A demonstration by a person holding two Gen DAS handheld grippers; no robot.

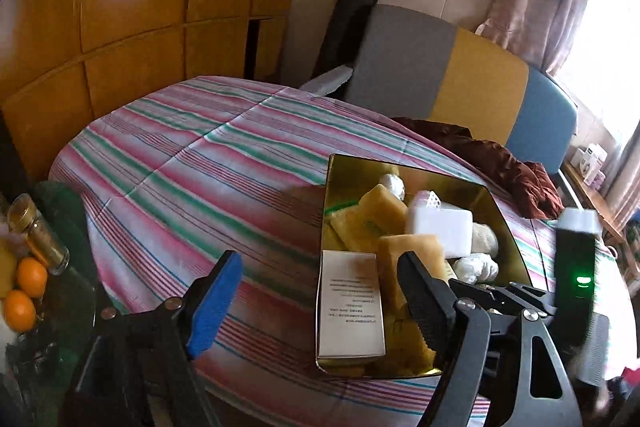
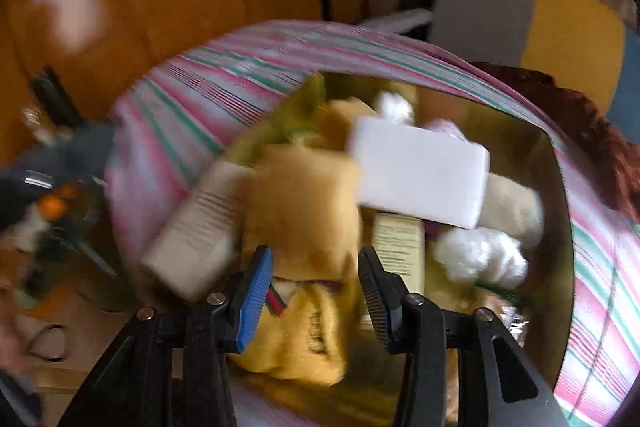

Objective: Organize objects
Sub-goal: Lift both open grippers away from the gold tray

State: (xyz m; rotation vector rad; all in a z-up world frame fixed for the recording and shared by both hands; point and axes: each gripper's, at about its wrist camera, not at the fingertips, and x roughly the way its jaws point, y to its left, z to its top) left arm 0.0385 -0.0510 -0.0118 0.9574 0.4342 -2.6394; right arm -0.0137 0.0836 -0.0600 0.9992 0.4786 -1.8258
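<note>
Gold and mirror-bright, the tin (image 1: 404,267) sits on the striped cloth (image 1: 192,155) at about 4 o'clock in the left wrist view, its walls reflecting what is piled inside. In it lie yellow sponges (image 1: 380,211), a white block (image 1: 438,227) on top near the middle, foil-wrapped lumps (image 1: 478,265) toward 3 o'clock, and a pale printed box (image 1: 350,307) leaning against the wall at 7 o'clock.

The left gripper (image 1: 320,291) hangs at the tin's near edge with its jaws spread wide and nothing between them; the blue-padded finger (image 1: 216,307) is over the cloth outside the tin, while the black finger (image 1: 424,299) is in front of the sponges. At 9 o'clock in that view, off the cloth, stand a gold-capped jar (image 1: 36,233) and two oranges (image 1: 24,291).

The right wrist view is blurred. The right gripper (image 2: 316,291) is over the tin (image 2: 552,187), jaws parted and not closed on anything, with a yellow sponge (image 2: 300,203) lying just beyond and between them. The white block (image 2: 420,171) rests at 1 o'clock from the fingers, the printed box (image 2: 192,227) at 10 o'clock, and a foil lump (image 2: 480,255) at 3 o'clock. A yellow wrapper (image 2: 304,343) with dark lettering shows directly under the fingers; whether either finger touches it cannot be told.
</note>
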